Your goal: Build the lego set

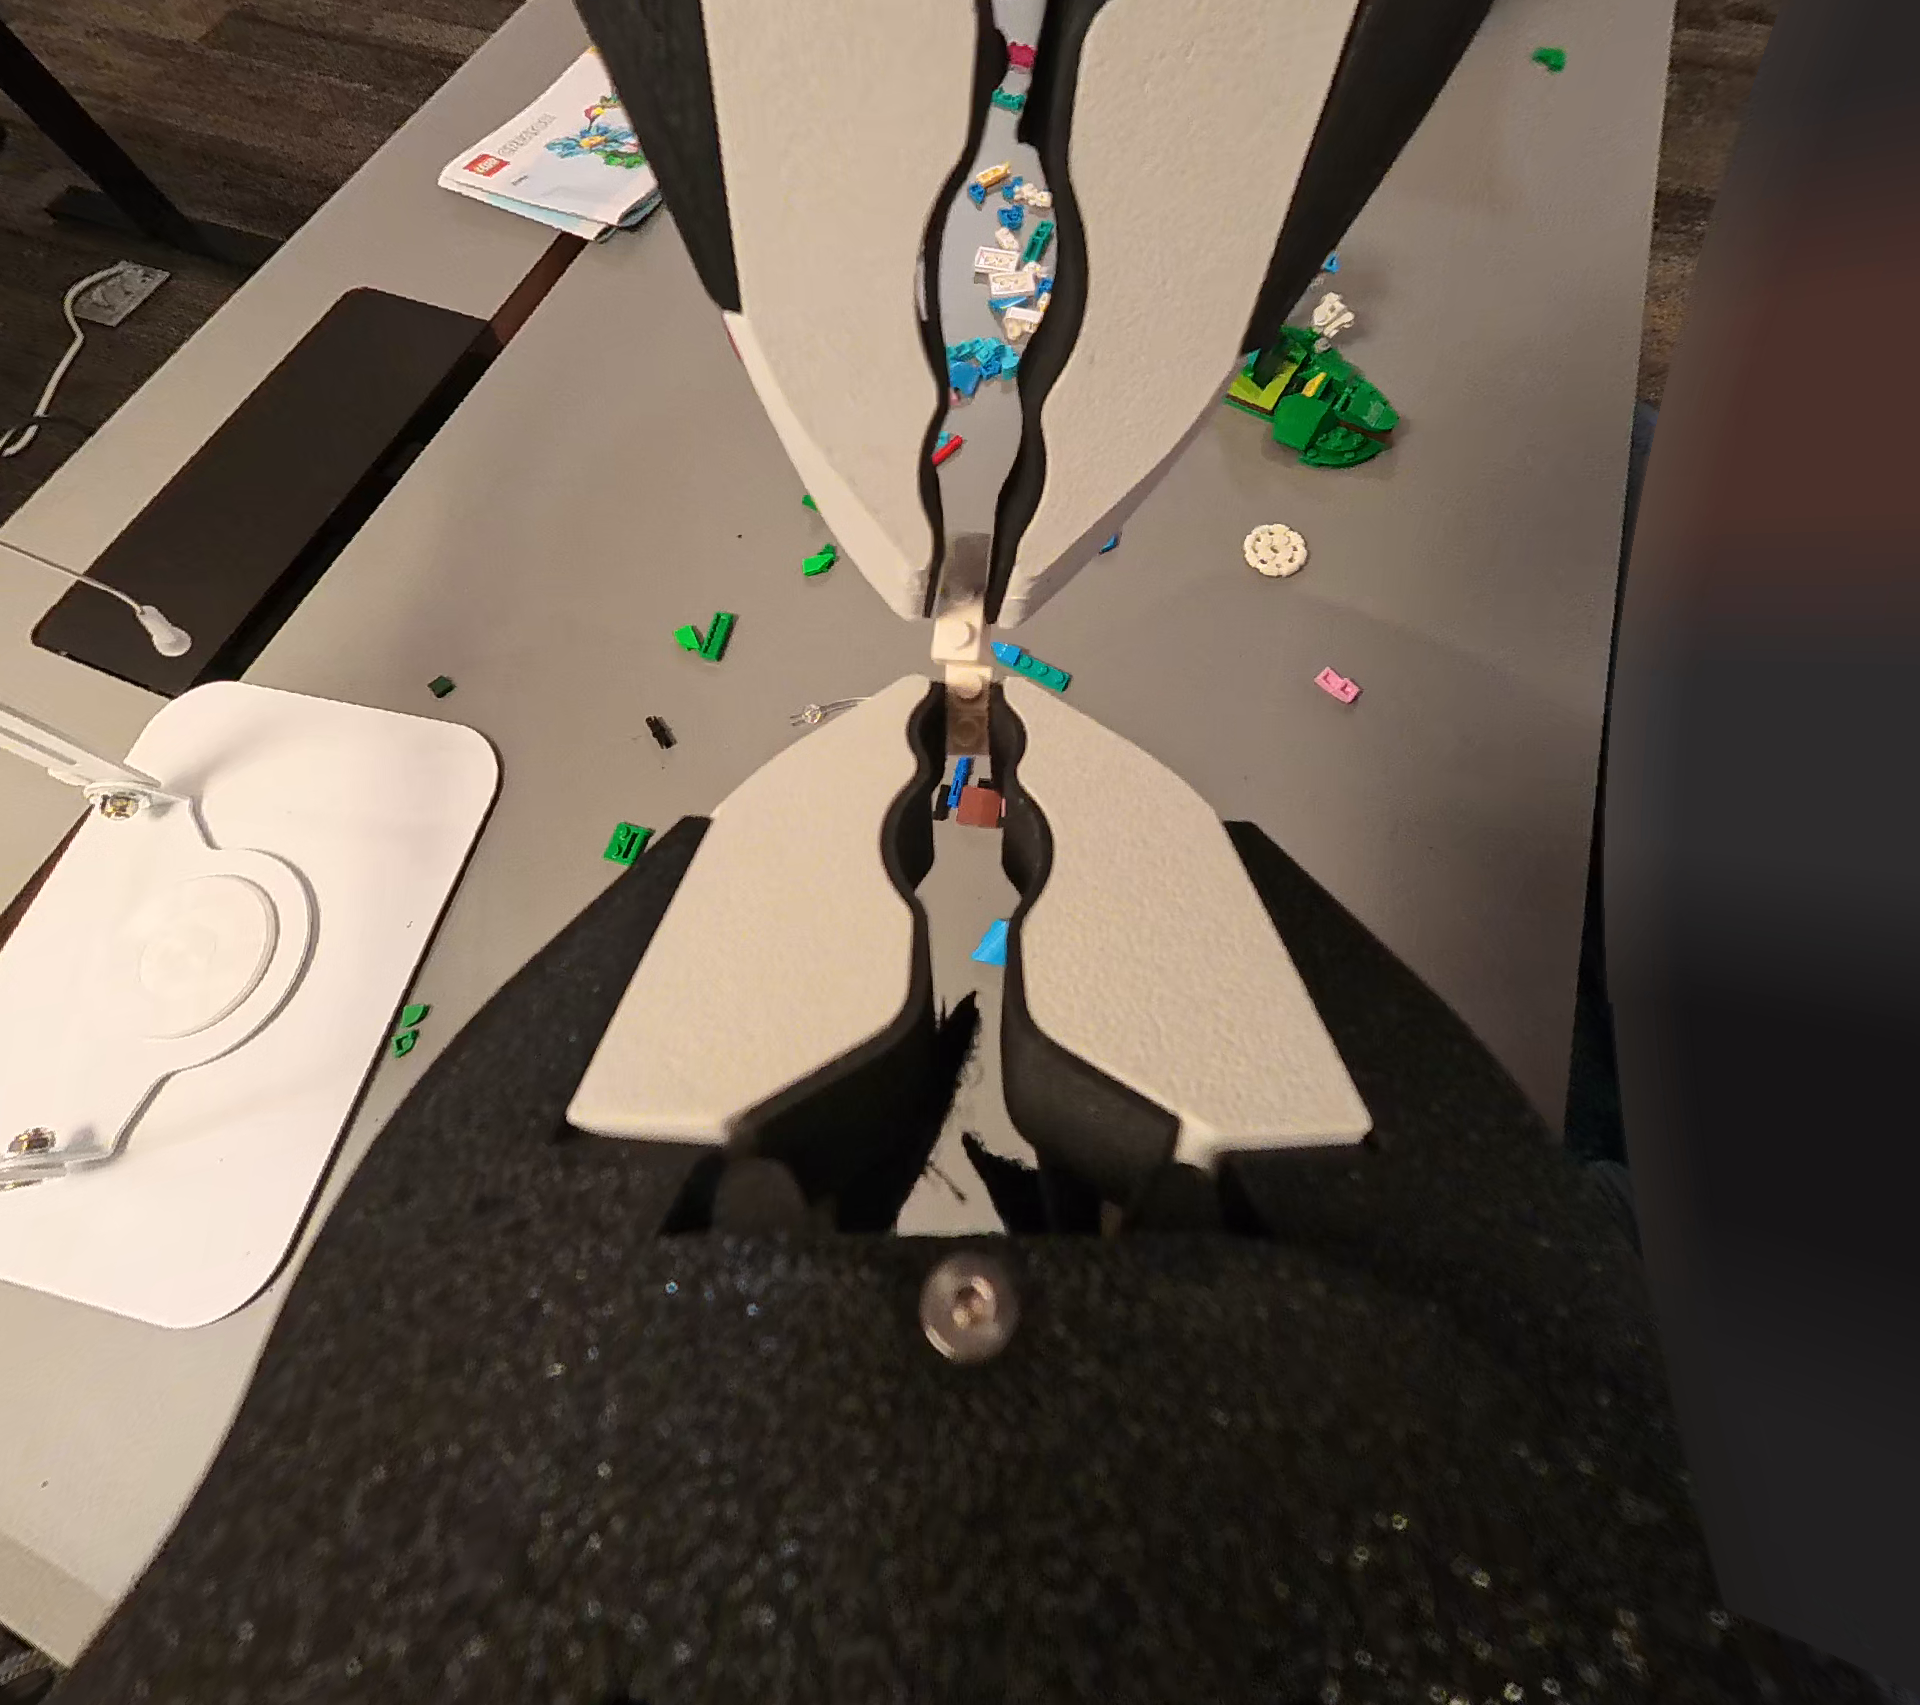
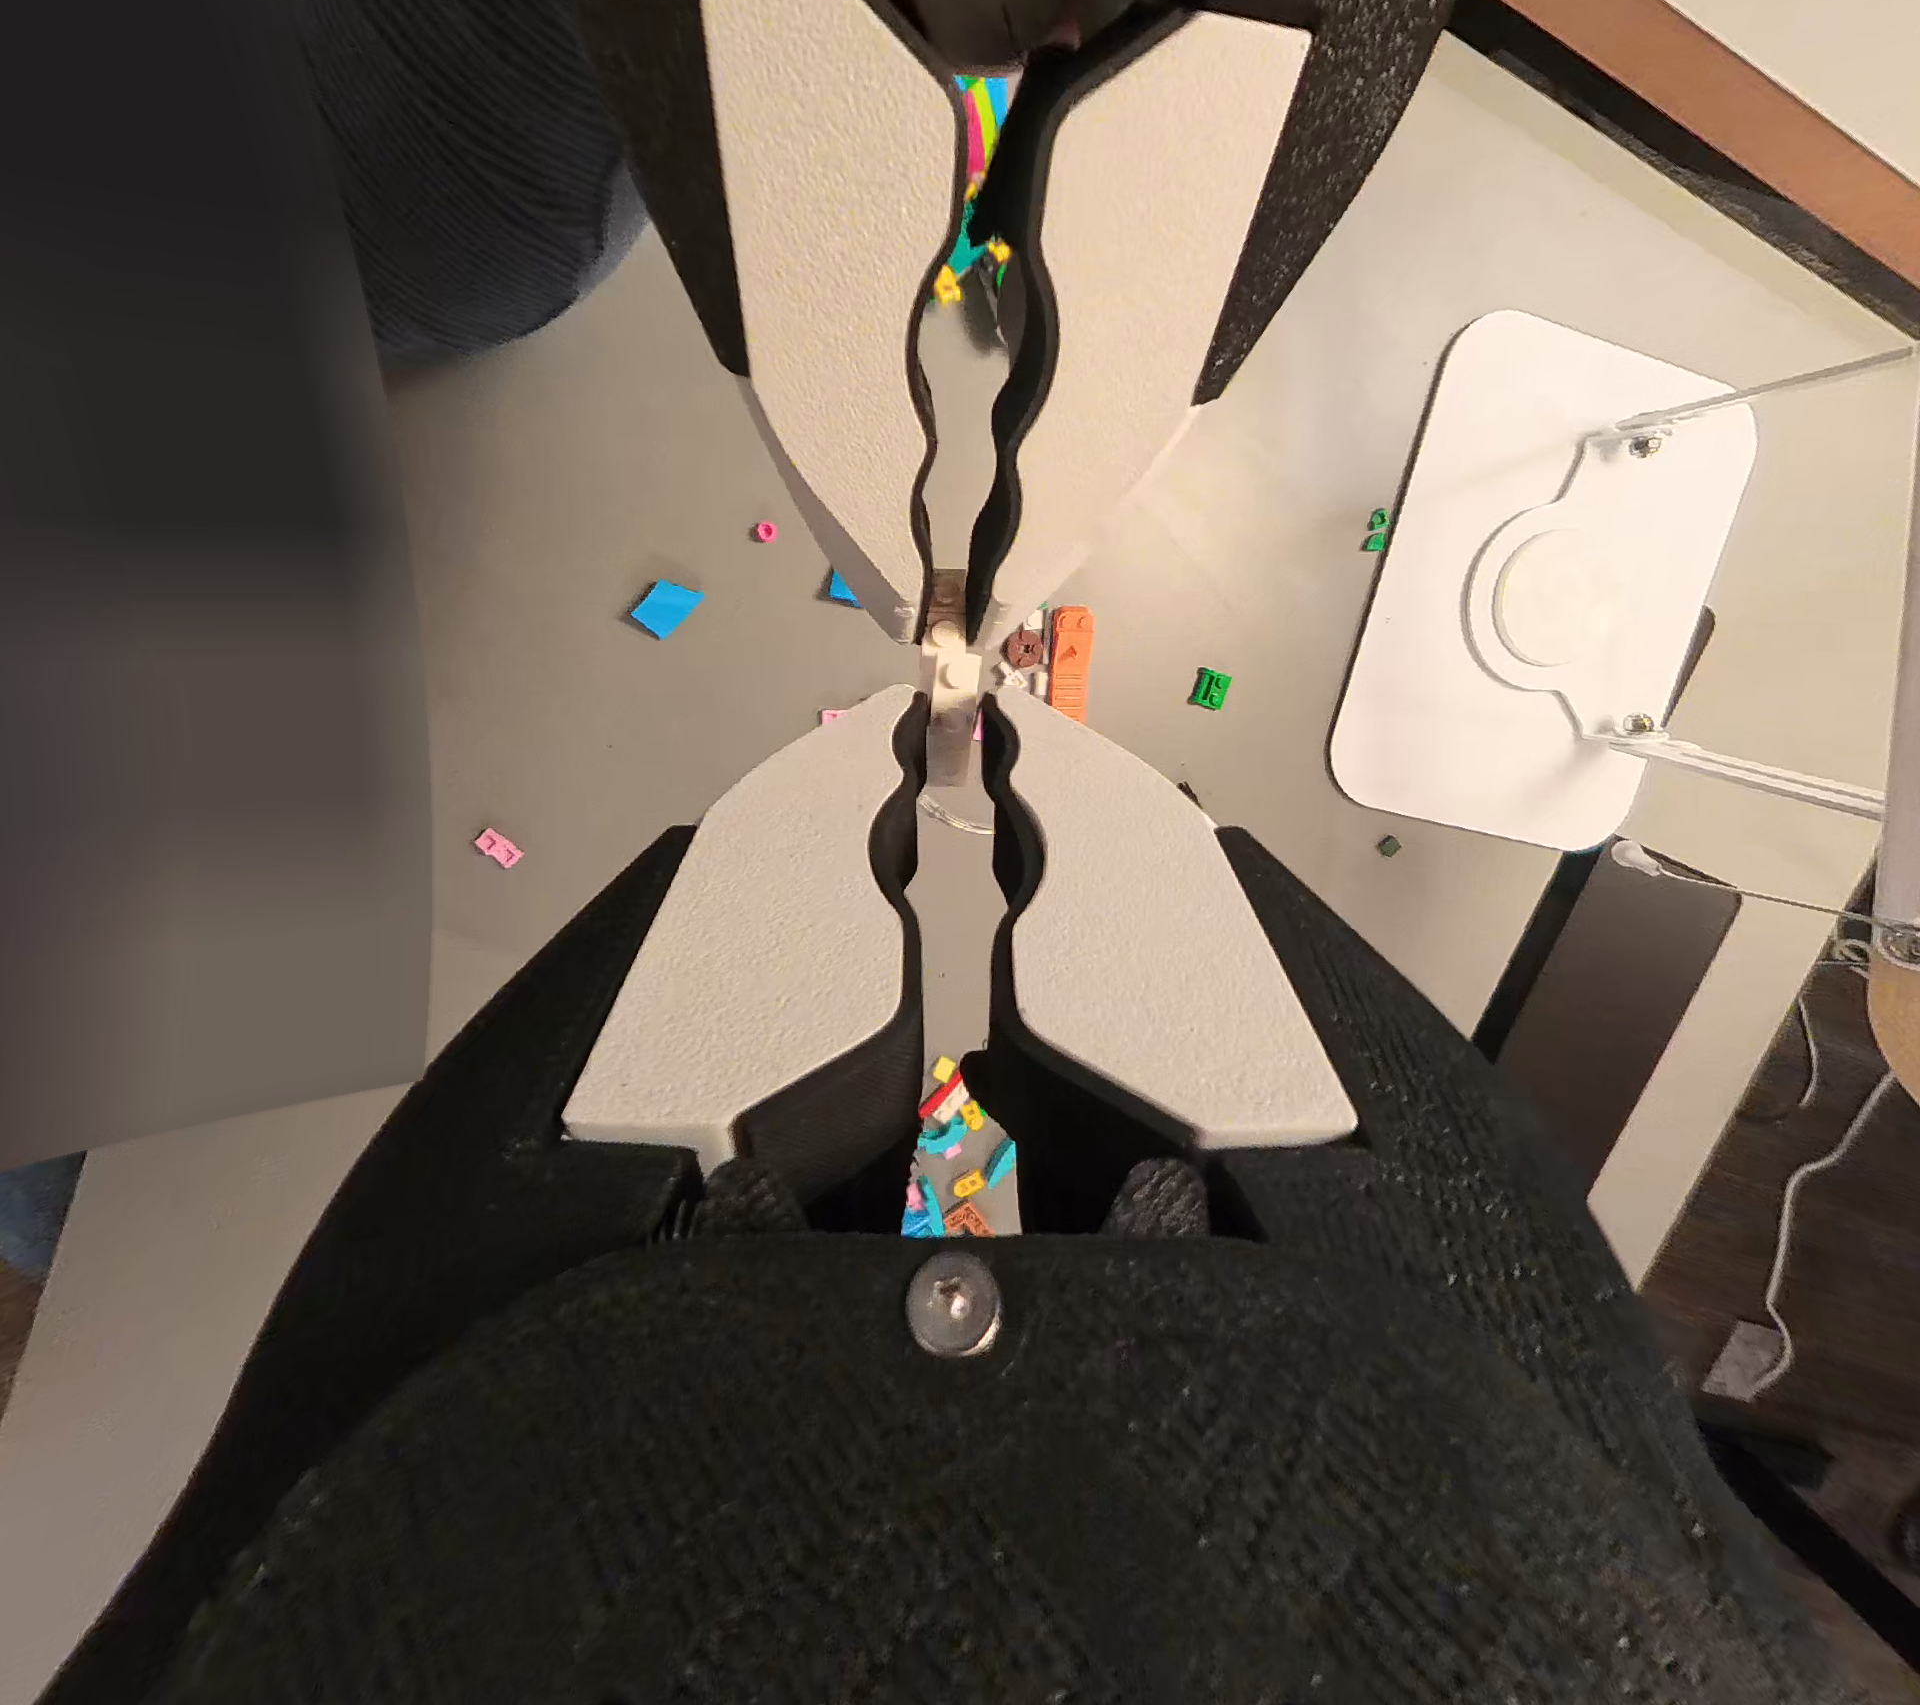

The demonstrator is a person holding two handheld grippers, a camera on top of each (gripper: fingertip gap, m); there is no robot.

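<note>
My two grippers meet tip to tip above the grey table (image 1: 1455,772). In the left wrist view my left gripper (image 1: 964,701) reaches up from below and is shut on a small white lego plate (image 1: 968,679). My right gripper (image 1: 961,606) comes down from above and is shut on another small white plate (image 1: 956,639). The two plates touch end to end. In the right wrist view my right gripper (image 2: 951,708) grips its white plate (image 2: 954,681), and the left gripper (image 2: 945,616) opposite holds the other plate (image 2: 943,635).
A green leafy build (image 1: 1314,403), a white round piece (image 1: 1275,552), a pile of loose pieces (image 1: 1008,253) and the instruction booklet (image 1: 551,154) lie on the table. A white stand base (image 1: 208,980) sits at the left. An orange brick separator (image 2: 1070,658) lies below the grippers. Left and right tips are no more than a few centimetres apart. From either gripper's tips it is about 20 cm to the orange brick separator (image 2: 1070,658).
</note>
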